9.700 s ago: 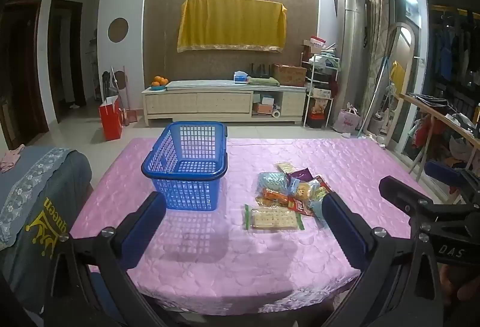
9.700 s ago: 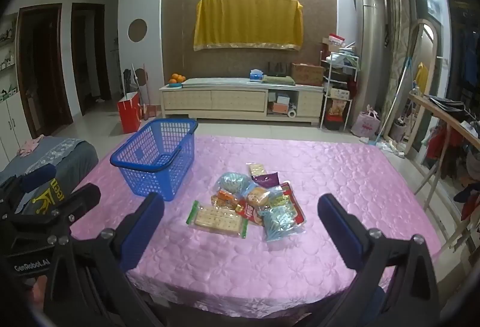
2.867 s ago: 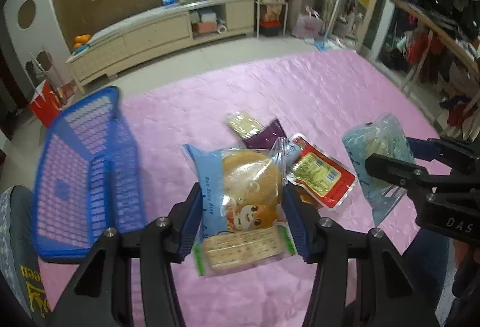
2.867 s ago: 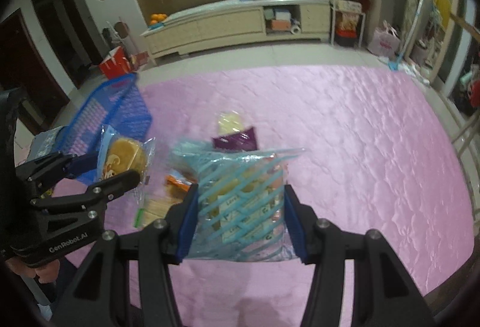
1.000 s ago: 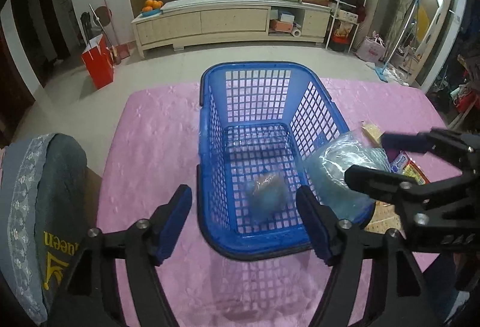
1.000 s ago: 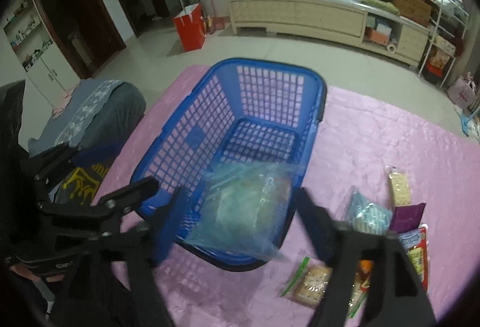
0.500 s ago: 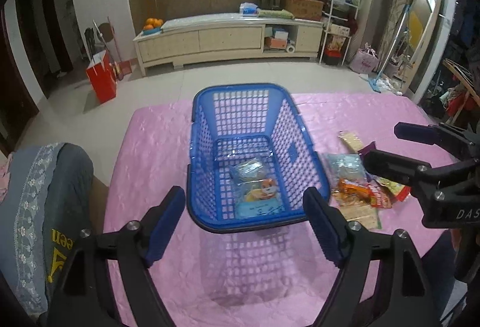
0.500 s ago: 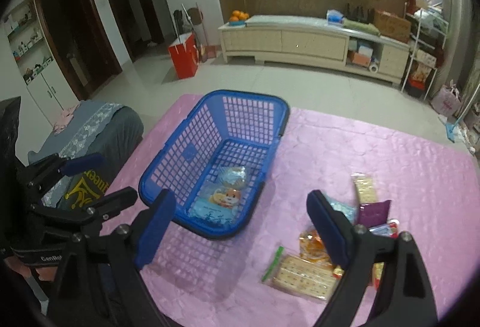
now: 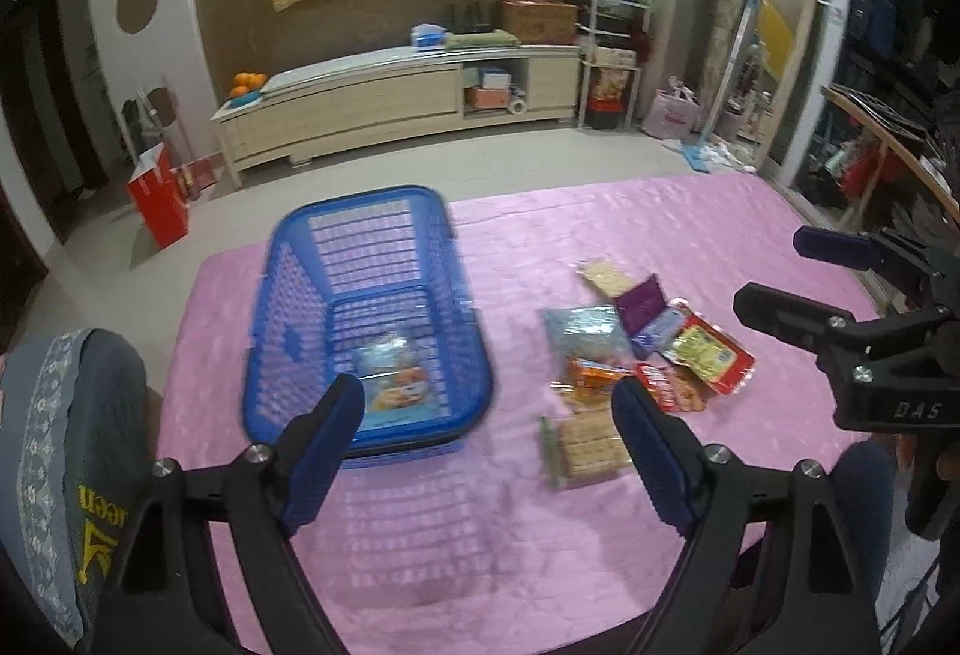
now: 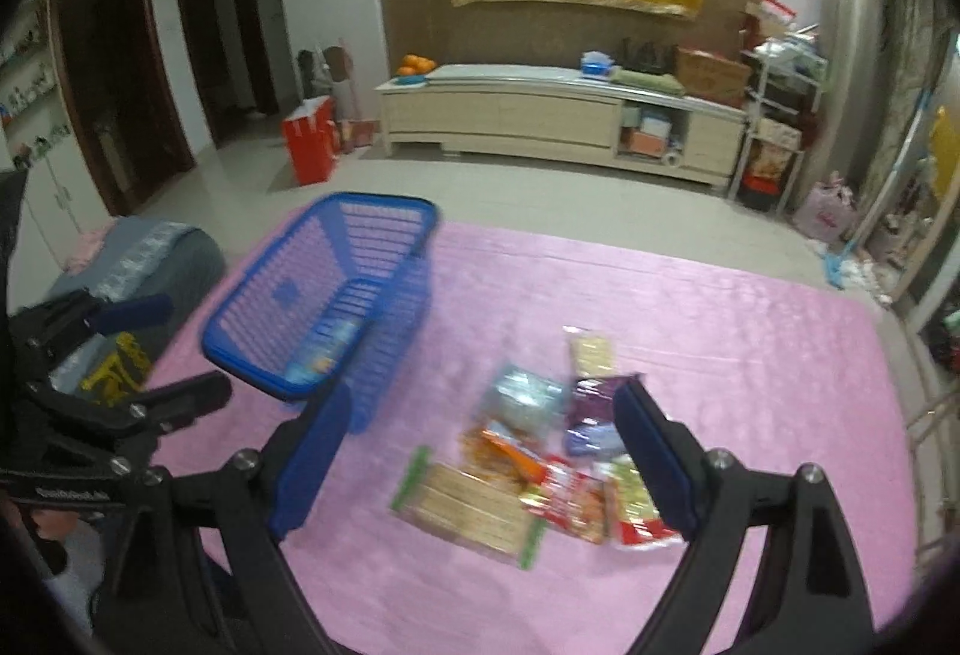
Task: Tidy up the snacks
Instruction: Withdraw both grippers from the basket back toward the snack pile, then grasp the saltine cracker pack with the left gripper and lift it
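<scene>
Hand-held gripper pair (image 9: 486, 445) (image 10: 480, 451) agape, empty; left just widened; basket (image 9: 288, 343) beside snacks (image 9: 636, 355).

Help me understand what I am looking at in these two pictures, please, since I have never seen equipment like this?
There is no robot here: a person holds a hand-held claw in each hand, and each claw carries a wide-angle camera looking forward along its two blue-padded fingers. One picture comes from the left claw, the other from the right claw, so each also shows the other claw off to the side.

Both look down on a table under a pink cloth. On it stands a blue basket with a snack packet or two already inside; the blur hides the count. Beside it lies a loose pile of snack packets, including a cracker pack.

Both claws are open and hold nothing; the left one's jaws have just been opening.
</scene>
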`<control>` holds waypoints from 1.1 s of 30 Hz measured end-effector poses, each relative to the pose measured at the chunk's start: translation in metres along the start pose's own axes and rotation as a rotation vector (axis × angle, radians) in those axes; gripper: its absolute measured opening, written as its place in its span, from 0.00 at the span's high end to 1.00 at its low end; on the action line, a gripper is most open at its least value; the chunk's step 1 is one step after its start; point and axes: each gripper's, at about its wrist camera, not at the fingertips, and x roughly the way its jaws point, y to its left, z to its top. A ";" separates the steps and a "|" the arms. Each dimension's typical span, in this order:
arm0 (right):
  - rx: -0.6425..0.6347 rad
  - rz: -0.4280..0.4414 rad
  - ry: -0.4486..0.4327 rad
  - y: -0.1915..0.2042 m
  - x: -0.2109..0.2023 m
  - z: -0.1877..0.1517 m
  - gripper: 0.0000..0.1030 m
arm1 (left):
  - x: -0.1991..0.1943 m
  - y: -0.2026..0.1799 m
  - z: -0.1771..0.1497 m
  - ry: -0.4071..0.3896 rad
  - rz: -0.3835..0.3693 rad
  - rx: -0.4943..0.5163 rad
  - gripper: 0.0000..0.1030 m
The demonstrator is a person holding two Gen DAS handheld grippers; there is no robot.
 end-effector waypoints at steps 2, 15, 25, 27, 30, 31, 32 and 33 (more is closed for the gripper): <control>-0.012 -0.012 0.012 -0.008 0.000 -0.008 0.11 | 0.005 -0.012 0.000 -0.002 -0.020 0.022 0.19; 0.008 0.010 0.146 -0.065 0.034 -0.071 0.11 | 0.065 -0.071 -0.022 0.077 -0.126 0.172 0.19; 0.009 -0.010 0.195 -0.077 0.072 -0.104 0.11 | 0.124 -0.091 -0.047 0.154 -0.197 0.351 0.19; 0.030 0.001 0.217 -0.076 0.083 -0.110 0.11 | 0.138 -0.096 -0.054 0.175 -0.218 0.396 0.19; 0.024 -0.003 0.235 -0.074 0.094 -0.118 0.11 | 0.158 -0.101 -0.059 0.213 -0.238 0.459 0.19; 0.022 0.000 0.240 -0.074 0.097 -0.120 0.11 | 0.165 -0.103 -0.061 0.230 -0.253 0.483 0.19; 0.021 -0.004 0.249 -0.074 0.102 -0.123 0.11 | 0.170 -0.104 -0.064 0.245 -0.264 0.498 0.19; 0.019 -0.009 0.256 -0.074 0.105 -0.125 0.11 | 0.175 -0.105 -0.065 0.255 -0.272 0.511 0.19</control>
